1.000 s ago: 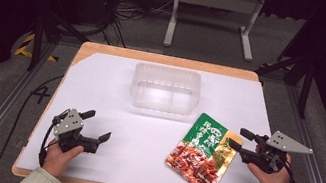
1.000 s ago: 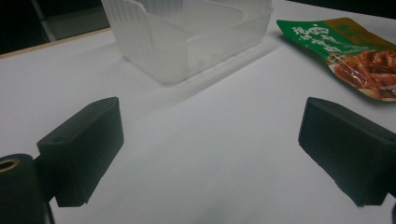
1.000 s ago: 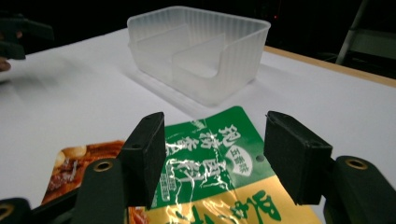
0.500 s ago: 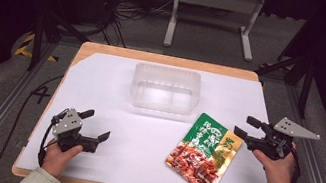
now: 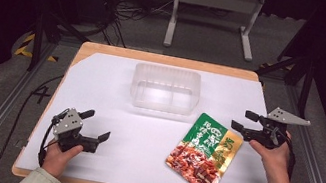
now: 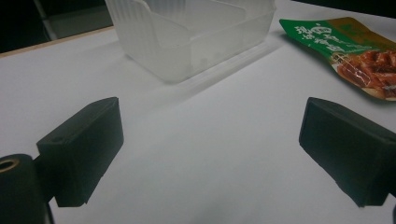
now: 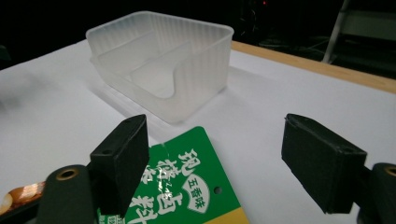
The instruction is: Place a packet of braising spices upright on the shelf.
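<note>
One food pouch (image 5: 204, 153) lies flat on the white surface (image 5: 110, 92), just beside the right tongs (image 5: 243, 121), whose jaws have just been opening, released. One clear tray (image 5: 165, 88) stands behind. The left tongs (image 5: 96, 125) gape, empty.

The right gripper (image 7: 212, 161) has just been opening, jaws wide with nothing clamped. The green packet (image 7: 187, 186) lies under the left jaw; the clear tray (image 7: 161, 65) sits nearer the bench (image 7: 289, 93) far edge.

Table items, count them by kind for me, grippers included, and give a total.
Clear plastic container: 1
Green food pouch: 1
Handheld grippers: 2, the left gripper and the right gripper, both open
Total: 4
</note>
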Demonstrator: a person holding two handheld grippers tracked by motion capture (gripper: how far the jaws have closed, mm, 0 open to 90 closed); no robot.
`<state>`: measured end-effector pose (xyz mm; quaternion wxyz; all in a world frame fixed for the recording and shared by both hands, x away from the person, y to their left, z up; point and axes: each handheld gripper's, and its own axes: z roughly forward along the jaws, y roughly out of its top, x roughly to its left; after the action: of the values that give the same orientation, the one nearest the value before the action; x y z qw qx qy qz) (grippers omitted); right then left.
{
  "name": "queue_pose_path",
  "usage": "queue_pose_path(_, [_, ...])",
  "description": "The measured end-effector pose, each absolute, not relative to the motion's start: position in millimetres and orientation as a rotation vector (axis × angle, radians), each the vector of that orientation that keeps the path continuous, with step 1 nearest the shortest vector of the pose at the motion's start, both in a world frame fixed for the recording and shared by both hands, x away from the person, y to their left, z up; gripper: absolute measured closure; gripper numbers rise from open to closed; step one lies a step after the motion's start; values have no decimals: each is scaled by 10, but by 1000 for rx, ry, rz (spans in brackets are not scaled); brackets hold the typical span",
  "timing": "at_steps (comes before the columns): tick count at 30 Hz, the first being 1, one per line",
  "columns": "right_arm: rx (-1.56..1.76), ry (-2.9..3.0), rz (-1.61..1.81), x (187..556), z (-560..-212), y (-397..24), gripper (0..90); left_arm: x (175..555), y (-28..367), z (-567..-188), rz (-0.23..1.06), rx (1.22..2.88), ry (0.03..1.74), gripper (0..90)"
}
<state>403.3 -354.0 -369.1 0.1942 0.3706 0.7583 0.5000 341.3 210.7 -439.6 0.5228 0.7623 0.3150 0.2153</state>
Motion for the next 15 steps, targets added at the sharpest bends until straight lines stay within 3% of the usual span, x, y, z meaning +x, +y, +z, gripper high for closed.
queue_pose_path(10, [1246, 2266, 1168, 4245, -3908, -3534, 250, 3408, 2114, -4396, 516, 1828, 758, 72])
queue_pose_path(15, [1313, 2309, 1107, 4280, -3999, -3564, 301, 3405, 2113, -4396, 512, 1827, 758, 73])
